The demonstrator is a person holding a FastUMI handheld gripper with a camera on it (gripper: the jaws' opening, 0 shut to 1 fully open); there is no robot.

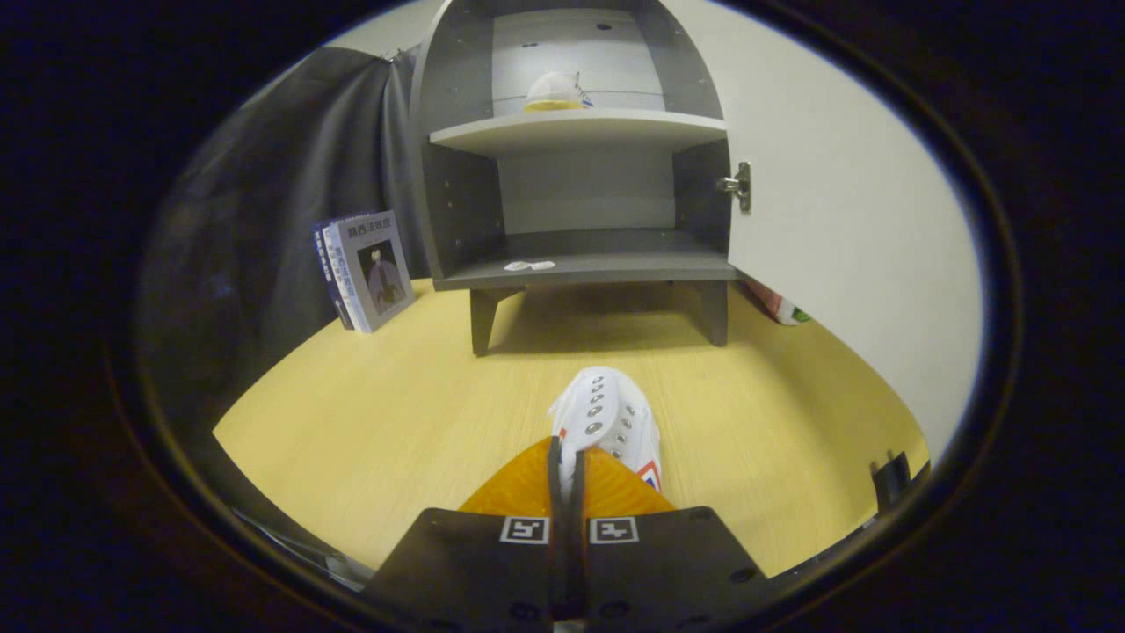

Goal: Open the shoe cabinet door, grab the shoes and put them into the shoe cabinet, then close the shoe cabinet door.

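The hand-held gripper (567,457) is clenched on a white shoe (608,420) over the bench (395,413). Far ahead, the shoe cabinet (576,132) stands open, another shoe (555,91) on its upper shelf.

Books (367,270) left of cabinet (576,167); shoe (608,420) before it.

shoe (606,422) heel hidden behind fingers (527,488), cabinet (580,132) top cut off
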